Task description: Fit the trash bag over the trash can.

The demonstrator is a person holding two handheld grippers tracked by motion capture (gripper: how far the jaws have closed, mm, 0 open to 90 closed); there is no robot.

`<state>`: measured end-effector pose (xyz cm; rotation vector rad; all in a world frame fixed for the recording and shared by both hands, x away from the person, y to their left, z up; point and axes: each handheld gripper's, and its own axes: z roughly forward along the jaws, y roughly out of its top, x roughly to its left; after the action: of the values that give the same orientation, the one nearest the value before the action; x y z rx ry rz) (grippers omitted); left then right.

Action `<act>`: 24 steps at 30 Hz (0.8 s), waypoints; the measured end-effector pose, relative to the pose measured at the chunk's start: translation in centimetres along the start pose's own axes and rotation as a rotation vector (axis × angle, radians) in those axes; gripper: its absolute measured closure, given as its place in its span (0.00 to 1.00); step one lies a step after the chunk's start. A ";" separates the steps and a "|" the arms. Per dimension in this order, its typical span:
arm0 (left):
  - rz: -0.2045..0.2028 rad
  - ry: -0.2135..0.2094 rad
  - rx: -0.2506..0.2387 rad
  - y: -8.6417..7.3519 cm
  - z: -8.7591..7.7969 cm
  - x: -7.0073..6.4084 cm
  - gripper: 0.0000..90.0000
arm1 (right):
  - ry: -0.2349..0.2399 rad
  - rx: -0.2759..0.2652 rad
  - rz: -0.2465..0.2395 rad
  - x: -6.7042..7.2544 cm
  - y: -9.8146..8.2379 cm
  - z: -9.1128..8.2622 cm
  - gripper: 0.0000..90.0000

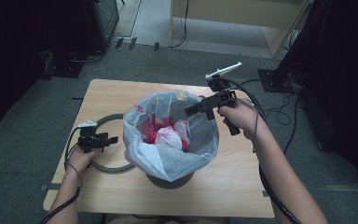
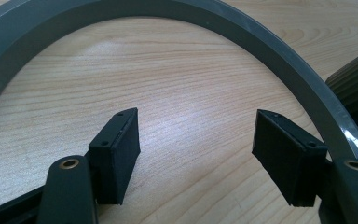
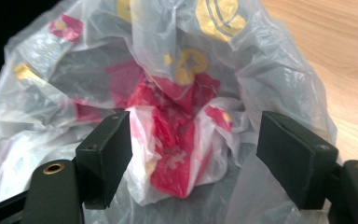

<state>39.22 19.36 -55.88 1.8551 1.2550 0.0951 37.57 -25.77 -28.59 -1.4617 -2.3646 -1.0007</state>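
A dark grey bin (image 1: 170,181) stands mid-table, lined with a translucent plastic bag (image 1: 168,156) printed in red and yellow. The bag's mouth spreads over the bin's rim, and its red-printed part is bunched inside. A grey ring (image 1: 107,167) lies flat on the table left of the bin. My left gripper (image 1: 113,139) is open low over the table inside the ring (image 2: 270,42), nothing between its jaws (image 2: 196,140). My right gripper (image 1: 189,111) is open above the bag's right rim. It points into the bag (image 3: 51,60), with the red bunch (image 3: 177,140) ahead of it (image 3: 193,140) and untouched.
The light wooden table (image 1: 223,186) has bare wood in front of and right of the bin. The bin's dark side (image 2: 354,79) is close to the left gripper. Cables (image 1: 279,112) trail over the carpet at the right. Dark stands and a wooden unit (image 1: 242,14) are beyond the table.
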 end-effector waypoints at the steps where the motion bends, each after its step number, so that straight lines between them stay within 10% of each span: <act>1: 0.001 0.000 0.001 0.0 0.0 0.0 0.36 | 0.006 -0.005 0.003 0.0 0.0 0.0 0.29; 9: 0.002 0.000 0.001 0.0 0.0 0.0 0.36 | 0.078 -0.013 -0.013 1.6 0.2 1.0 0.29; 24: -0.001 -0.007 0.002 0.0 0.0 0.0 0.36 | 0.122 0.119 -0.244 5.6 0.1 6.7 0.30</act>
<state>39.27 19.39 -55.88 1.8554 1.2511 0.0864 36.08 -17.50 -30.96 -1.0588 -2.5067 -0.9517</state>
